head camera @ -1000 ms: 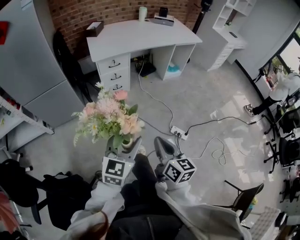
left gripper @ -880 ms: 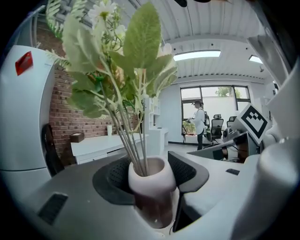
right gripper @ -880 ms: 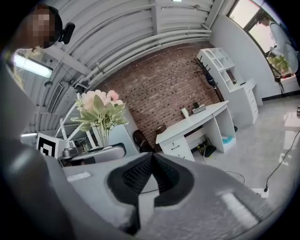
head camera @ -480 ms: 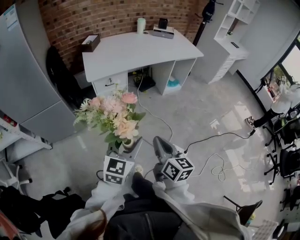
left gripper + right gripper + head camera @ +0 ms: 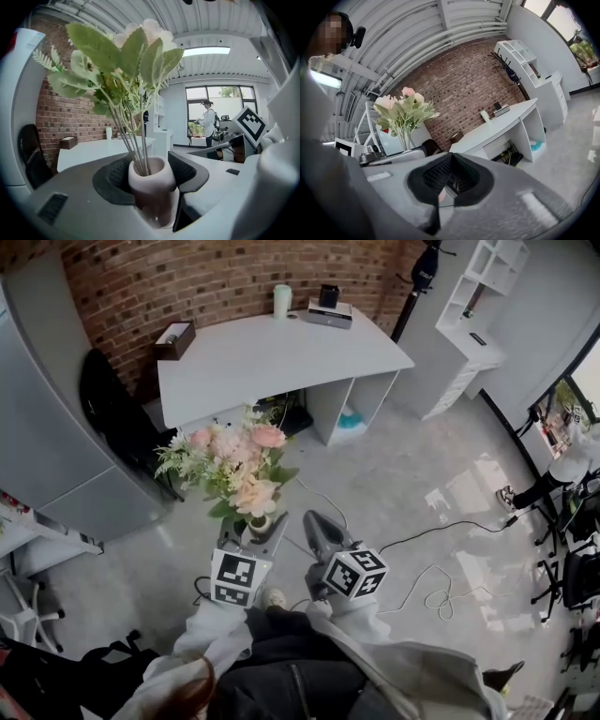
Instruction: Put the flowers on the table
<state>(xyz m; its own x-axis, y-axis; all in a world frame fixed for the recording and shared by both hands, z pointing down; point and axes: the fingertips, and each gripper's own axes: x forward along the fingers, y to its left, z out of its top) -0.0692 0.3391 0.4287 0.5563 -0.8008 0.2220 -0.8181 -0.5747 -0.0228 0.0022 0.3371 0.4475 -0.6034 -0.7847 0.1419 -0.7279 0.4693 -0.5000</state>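
The carrying step is in hand: the flowers (image 5: 230,460) are in the air, not yet on the table (image 5: 272,348). The left gripper (image 5: 253,526) is clenched on a small pale vase (image 5: 149,187). In the left gripper view its two dark pads (image 5: 185,169) press on the neck of the vase from either side, with the rim just above them. The vase stands upright between the fingers. The green stems go down into its mouth, and the pink and cream blooms spread out well above the fingertips.

The right gripper (image 5: 319,531) hangs just beside the left one. Its fingers are pressed together with nothing between them, so it takes no part in the hold.

The table lies well ahead of both sets of fingertips, with open floor between. On it, at the far side from the fingers, are a pale cup (image 5: 282,299), a brown box (image 5: 174,338) and a flat grey device (image 5: 328,310). The near part of the top is bare.

The next move, as I judge it, calls for closing the gap to the table. The vase should stay upright, be lowered onto the bare near part, and be let go only once its base sits flat.
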